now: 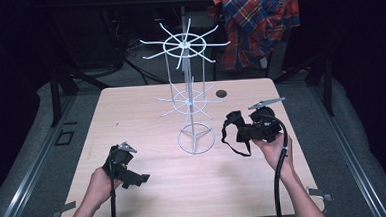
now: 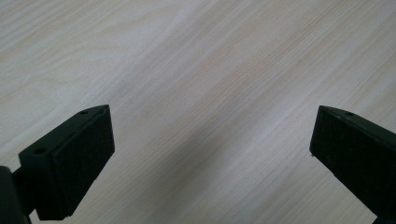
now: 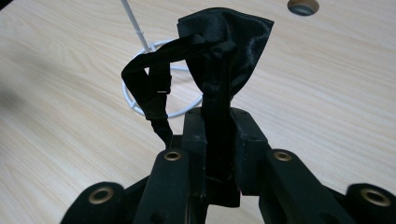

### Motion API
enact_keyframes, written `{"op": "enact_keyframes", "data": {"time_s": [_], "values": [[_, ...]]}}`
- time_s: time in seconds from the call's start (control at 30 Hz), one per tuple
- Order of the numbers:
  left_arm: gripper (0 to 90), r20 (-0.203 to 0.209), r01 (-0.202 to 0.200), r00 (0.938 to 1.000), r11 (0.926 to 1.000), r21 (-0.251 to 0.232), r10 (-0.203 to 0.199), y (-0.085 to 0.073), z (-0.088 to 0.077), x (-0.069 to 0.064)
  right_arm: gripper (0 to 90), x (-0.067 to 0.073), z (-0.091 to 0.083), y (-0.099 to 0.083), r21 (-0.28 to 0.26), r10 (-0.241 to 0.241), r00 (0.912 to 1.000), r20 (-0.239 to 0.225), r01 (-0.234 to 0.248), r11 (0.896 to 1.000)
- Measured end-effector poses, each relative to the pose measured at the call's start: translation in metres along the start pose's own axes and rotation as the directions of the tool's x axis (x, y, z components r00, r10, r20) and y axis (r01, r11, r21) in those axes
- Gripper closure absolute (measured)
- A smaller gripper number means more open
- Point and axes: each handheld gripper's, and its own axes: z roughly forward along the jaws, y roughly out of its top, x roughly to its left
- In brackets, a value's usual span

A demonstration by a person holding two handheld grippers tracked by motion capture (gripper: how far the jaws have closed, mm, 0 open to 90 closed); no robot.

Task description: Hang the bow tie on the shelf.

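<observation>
A black satin eye mask (image 1: 233, 121) with a looping strap (image 1: 230, 144) hangs just above the table's right half, and my right gripper (image 1: 240, 131) is shut on it. In the right gripper view the jaws pinch the mask (image 3: 233, 37) at its middle; the strap (image 3: 149, 79) curls off to the left of my right gripper (image 3: 218, 116). A white wire rack (image 1: 189, 88) with two tiers of radiating hooks stands mid-table, its base ring (image 3: 180, 114) just beyond the mask. My left gripper (image 1: 137, 180) rests open and empty near the front left, over bare wood (image 2: 210, 56), jaws wide apart (image 2: 213, 112).
The light wooden table (image 1: 131, 116) has a round cable hole (image 1: 222, 93) behind the rack on the right. A plaid shirt (image 1: 259, 20) hangs over something behind the table. Dark floor and metal rails surround the table.
</observation>
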Motion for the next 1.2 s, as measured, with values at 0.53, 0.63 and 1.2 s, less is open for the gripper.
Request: {"op": "enact_keyframes", "data": {"time_s": [0.53, 0.63, 1.2], "values": [[0.0, 0.004, -0.001, 1.0, 1.0, 0.0, 0.001, 0.0, 0.0, 0.0, 77.5, 0.002, -0.009, 0.024, -0.074, -0.003, 0.9999, 0.011, 0.004, 0.997], [0.0, 0.002, -0.002, 1.0, 1.0, 0.0, 0.002, 0.0, 0.0, 0.0, 77.5, 0.0, -0.012, 0.027, -0.075, -0.006, 0.9998, 0.017, 0.007, 0.997], [0.0, 0.004, -0.003, 1.0, 1.0, 0.002, 0.003, 0.0, 0.0, 0.0, 77.5, -0.003, -0.023, 0.05, -0.128, -0.012, 0.9997, 0.022, 0.015, 0.992]]}}
